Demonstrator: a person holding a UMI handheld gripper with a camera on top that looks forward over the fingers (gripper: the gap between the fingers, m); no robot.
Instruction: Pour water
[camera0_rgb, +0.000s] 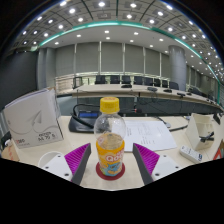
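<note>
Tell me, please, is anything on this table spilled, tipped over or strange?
Nothing stands out. The bottle stands upright with its yellow cap on, between the open gripper fingers with a gap at each side. The papers behind it lie flat on the table, and I see no spill.

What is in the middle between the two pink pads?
In the gripper view, a clear plastic bottle with a yellow cap and orange label stands on the pale table, between the open tool's pink pads, with gaps either side.
</note>
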